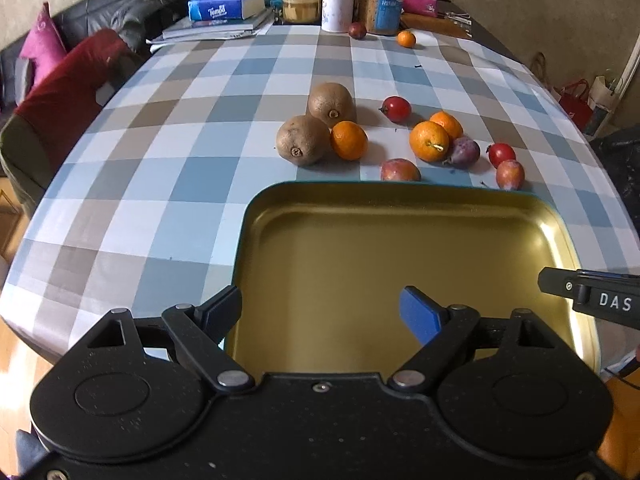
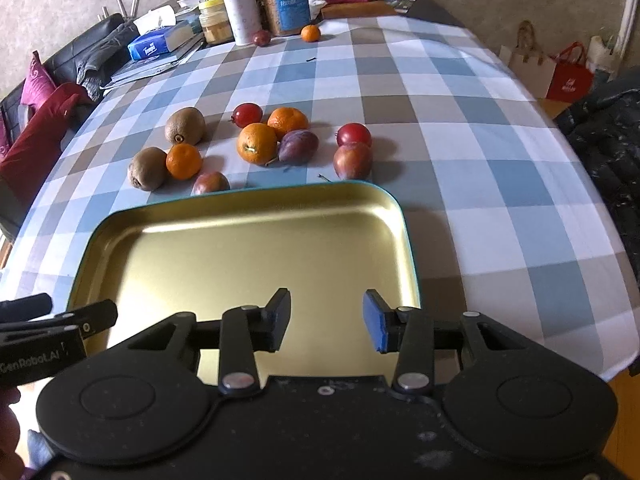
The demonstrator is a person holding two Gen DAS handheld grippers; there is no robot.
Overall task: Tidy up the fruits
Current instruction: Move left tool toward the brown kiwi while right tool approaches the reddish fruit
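2 kiwis (image 1: pixel 316 124) and the other fruit lie beyond my tray (image 2: pixel 248 216); my left gripper (image 1: pixel 320 312) and right gripper (image 2: pixel 326 320) hover over it, jaws apart, empty.

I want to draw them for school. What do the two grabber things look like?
Both are black plastic. The left gripper and the right gripper each have two round discs at the back, silver rivets on hinged link bars, and two flat fingers with blue pads. White lettering shows on their sides: "DAS" on the right one, "GenRobot.AI" on the left one. No cables or sleeves show clearly.
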